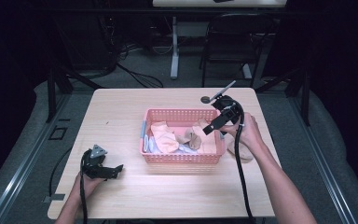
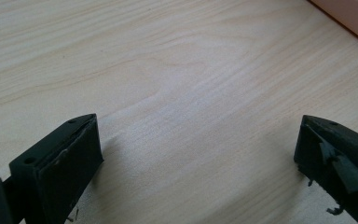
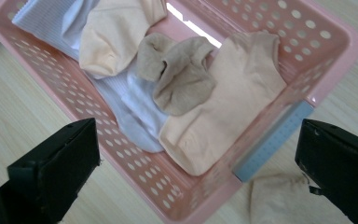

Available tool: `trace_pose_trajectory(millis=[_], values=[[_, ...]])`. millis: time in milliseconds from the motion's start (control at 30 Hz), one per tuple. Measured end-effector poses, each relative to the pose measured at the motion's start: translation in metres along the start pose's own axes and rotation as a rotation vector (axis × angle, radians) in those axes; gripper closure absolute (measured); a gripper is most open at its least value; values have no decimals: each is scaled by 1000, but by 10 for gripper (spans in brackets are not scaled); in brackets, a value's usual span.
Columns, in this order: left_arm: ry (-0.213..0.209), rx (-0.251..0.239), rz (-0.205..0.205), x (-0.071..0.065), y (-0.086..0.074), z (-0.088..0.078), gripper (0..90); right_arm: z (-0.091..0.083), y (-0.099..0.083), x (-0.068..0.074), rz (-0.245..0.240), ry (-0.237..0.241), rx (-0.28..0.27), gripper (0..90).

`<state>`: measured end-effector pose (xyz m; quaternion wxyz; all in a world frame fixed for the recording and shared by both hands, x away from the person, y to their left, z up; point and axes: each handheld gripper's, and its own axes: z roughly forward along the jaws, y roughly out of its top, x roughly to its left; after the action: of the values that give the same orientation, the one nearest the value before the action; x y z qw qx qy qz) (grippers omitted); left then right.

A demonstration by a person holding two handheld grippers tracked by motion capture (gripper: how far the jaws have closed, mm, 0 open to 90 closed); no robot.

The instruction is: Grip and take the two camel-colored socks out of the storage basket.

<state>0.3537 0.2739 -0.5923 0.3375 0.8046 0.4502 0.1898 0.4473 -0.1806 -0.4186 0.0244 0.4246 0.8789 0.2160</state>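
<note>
- Basket: pink, dotted with small round holes, grey-blue strip on one rim.
- Socks in it: peach, tan, white ribbed.
- Tabletop: pale wood grain.
- Tongs: black.

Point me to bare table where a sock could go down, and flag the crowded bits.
Free: the table left of the pink basket, the strip behind it, and the front edge between the left gripper and the right forearm. Crowded: inside the basket, full of socks, and its right side, where the right gripper hovers and a tan sock lies.
</note>
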Motion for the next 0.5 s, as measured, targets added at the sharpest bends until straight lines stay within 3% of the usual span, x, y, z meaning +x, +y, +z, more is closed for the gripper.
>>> trace_pose_trajectory(millis=[500], values=[[0, 0, 1, 0, 0, 0, 4, 41, 27, 17, -22, 48, 26, 0]])
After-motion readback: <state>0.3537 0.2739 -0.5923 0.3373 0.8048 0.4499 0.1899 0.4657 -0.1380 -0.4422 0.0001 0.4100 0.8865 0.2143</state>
